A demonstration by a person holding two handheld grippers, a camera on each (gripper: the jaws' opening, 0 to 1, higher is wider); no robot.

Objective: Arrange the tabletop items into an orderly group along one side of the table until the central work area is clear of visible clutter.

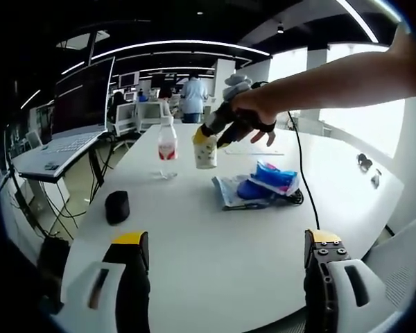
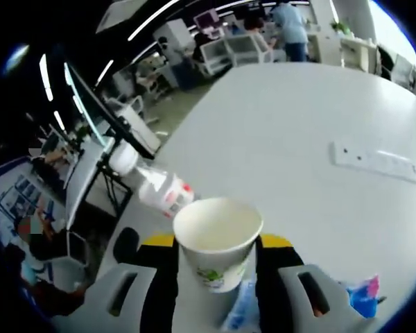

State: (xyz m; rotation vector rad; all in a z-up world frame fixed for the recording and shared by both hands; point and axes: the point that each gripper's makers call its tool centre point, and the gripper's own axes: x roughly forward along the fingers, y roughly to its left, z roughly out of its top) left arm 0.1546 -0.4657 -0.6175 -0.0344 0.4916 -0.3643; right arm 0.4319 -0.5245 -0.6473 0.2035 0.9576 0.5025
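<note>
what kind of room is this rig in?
Most likely an open-plan office or lab: a long white table, a laptop with a big monitor on a side desk, ceiling strip lights, and people at desks beyond.

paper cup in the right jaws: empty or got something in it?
Empty. The right gripper view looks down into the paper cup and shows only bare pale inner wall and bottom. The right gripper clamps it upright.
</note>
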